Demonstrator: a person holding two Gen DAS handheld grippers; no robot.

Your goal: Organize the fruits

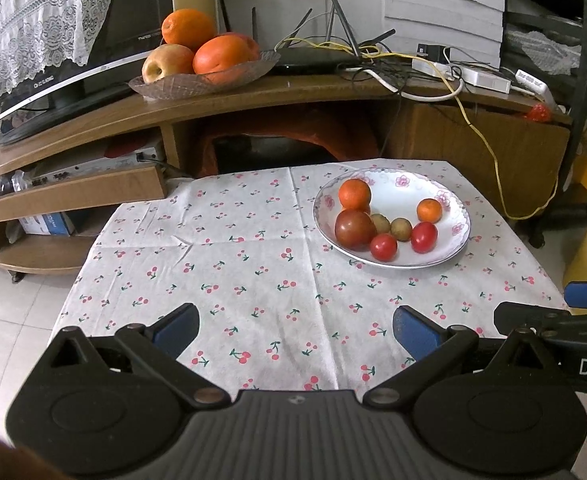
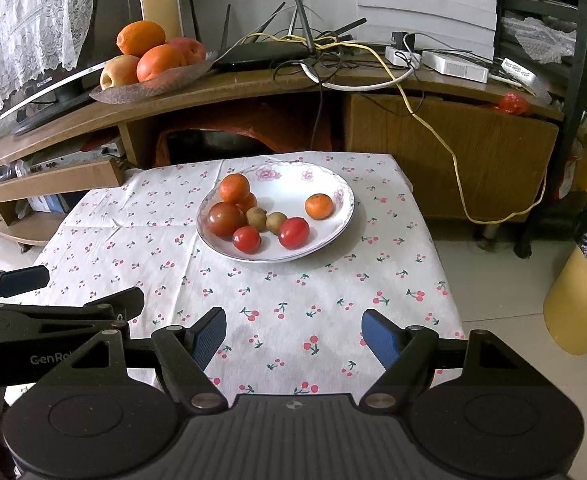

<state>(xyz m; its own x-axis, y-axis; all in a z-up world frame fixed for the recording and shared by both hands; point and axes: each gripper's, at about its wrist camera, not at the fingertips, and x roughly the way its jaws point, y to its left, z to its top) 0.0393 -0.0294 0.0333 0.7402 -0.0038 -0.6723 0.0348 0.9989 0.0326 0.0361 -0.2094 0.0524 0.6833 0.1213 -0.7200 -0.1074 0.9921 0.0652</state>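
Note:
A white flowered plate (image 1: 445, 192) (image 2: 333, 184) stands on the far part of a cherry-print cloth table (image 1: 253, 272) (image 2: 293, 300). It holds small oranges (image 1: 354, 194) (image 2: 319, 206), red tomatoes (image 1: 424, 237) (image 2: 294, 233), a darker large tomato (image 1: 354, 228) (image 2: 226, 220) and two small brown fruits (image 1: 401, 229) (image 2: 276, 222). My left gripper (image 1: 295, 330) is open and empty above the near edge of the table. My right gripper (image 2: 293, 334) is open and empty beside it, to its right.
A glass dish (image 1: 201, 80) (image 2: 149, 84) with large oranges and apples sits on the wooden TV stand (image 1: 333, 88) behind the table. A router and tangled cables (image 1: 357, 60) lie there too. A yellow bin (image 2: 585, 280) stands on the floor at right.

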